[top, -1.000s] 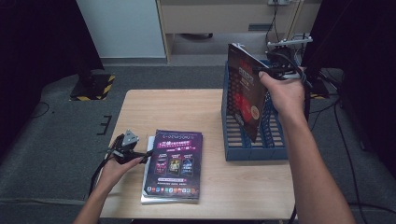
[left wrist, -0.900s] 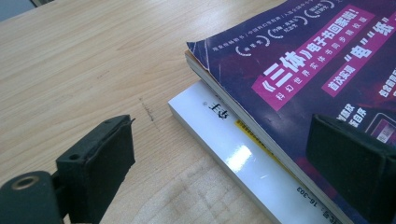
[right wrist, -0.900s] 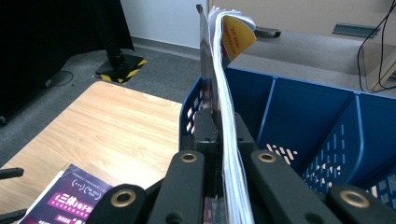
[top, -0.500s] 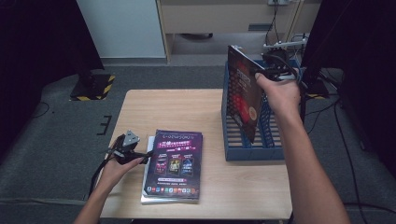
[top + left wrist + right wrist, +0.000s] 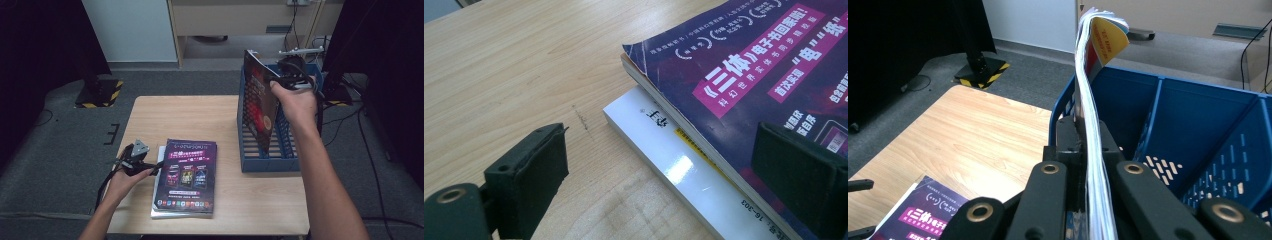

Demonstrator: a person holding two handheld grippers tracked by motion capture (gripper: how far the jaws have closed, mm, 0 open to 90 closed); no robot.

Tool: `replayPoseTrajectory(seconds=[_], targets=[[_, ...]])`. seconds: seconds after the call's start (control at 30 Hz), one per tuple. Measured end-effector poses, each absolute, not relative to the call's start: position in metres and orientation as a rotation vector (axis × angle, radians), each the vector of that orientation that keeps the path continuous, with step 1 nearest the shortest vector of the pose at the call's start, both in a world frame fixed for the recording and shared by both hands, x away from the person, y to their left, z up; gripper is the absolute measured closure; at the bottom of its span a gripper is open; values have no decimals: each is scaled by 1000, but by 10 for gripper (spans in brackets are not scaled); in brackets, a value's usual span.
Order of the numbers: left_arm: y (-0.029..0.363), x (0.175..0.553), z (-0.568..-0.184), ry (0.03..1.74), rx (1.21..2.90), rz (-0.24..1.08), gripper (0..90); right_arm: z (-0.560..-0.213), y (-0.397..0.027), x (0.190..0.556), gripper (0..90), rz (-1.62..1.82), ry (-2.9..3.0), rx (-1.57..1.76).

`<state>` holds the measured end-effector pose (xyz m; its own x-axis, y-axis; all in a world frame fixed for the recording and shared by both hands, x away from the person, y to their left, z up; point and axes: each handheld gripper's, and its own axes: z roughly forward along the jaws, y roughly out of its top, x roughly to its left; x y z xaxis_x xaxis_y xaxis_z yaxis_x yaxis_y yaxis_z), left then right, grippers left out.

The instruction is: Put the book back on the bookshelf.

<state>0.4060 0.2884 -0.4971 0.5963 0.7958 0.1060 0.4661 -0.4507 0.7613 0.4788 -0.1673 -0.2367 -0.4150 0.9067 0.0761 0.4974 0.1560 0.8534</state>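
The right tongs (image 5: 280, 80) grasp a thin magazine (image 5: 260, 102) upright over the blue file rack (image 5: 265, 162), left tongs (image 5: 664, 175) released beside stacked books (image 5: 187, 175); its floppy pages may catch a divider.

Both grippers are black with padded jaws, brass-ringed screw holes, trailing cables and bare forearms.

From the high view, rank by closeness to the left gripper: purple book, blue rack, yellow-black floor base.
From the left gripper:
1. Purple book, right beside it, top of the stack.
2. Yellow-black floor base, on the floor beyond the table's far-left corner.
3. Blue rack, across the table, right side.
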Motion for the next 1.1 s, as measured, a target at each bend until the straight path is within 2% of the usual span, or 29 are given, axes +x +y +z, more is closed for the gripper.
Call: replayPoseTrajectory(seconds=[1.1], targets=[[288, 406, -498, 992, 2117, 602, 76, -274, -163, 474, 868, 1232, 1973, 1300]])
